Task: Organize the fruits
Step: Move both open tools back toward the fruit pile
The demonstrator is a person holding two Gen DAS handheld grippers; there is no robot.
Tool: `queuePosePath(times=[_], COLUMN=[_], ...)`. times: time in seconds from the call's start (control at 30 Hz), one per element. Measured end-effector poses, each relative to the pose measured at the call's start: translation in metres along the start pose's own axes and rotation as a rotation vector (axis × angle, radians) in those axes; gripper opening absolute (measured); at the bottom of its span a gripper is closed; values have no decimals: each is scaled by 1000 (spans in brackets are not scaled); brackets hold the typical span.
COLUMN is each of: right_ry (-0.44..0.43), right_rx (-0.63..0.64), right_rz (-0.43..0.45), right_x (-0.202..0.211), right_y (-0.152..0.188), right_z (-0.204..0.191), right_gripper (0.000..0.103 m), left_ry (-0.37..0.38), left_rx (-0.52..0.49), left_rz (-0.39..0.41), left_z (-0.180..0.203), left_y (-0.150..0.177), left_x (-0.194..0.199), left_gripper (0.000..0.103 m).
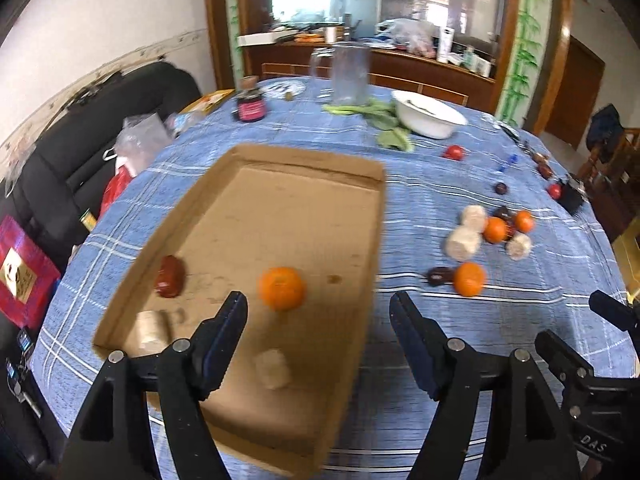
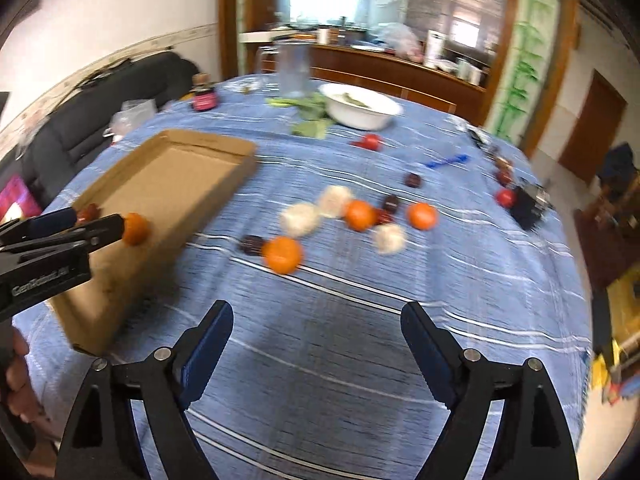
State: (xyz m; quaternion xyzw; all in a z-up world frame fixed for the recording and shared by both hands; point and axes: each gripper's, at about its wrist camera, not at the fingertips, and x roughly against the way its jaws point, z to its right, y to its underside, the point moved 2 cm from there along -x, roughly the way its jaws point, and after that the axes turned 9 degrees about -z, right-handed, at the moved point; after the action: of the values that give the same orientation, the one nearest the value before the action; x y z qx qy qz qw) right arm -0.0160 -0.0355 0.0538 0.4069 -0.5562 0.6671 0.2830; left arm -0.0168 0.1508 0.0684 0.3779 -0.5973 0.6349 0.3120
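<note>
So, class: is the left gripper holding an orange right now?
No: the left gripper is open with nothing between its jaws, and the orange lies loose on the floor of the cardboard box.

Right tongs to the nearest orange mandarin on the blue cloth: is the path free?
Probably yes: the right tongs are open, and only bare blue cloth lies before the nearest orange mandarin.

- cardboard box (image 1: 360, 248) sits on the table (image 1: 440, 320), straight ahead of the left gripper (image 1: 318, 344)
- tangerine (image 1: 281, 288) inside it, just past the fingertips
- loose fruit pile (image 1: 488, 232) off to the right
- white bowl (image 1: 428, 114) way behind
</note>
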Motion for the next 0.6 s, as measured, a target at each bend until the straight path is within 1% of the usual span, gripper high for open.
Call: queuePosePath(times=[0.13, 0.33, 0.47, 0.6], right_ry=[61, 67, 28, -12], right_rx=[-45, -108, -121, -112], right_rz=[7, -11, -21, -26], right_x=[4, 5, 2, -8], right_y=[8, 20, 25, 21], right_z=[27, 65, 82, 97], right_gripper=[91, 92, 92, 92], left_ry=[24, 60, 67, 73], left_rx=[-36, -98, -120, -122], left_rz=[0, -30, -58, -81], left_z=[29, 70, 88, 94], left_y=[2, 9, 13, 16], left_x=[2, -5, -10, -13], left_gripper=[73, 73, 73, 73])
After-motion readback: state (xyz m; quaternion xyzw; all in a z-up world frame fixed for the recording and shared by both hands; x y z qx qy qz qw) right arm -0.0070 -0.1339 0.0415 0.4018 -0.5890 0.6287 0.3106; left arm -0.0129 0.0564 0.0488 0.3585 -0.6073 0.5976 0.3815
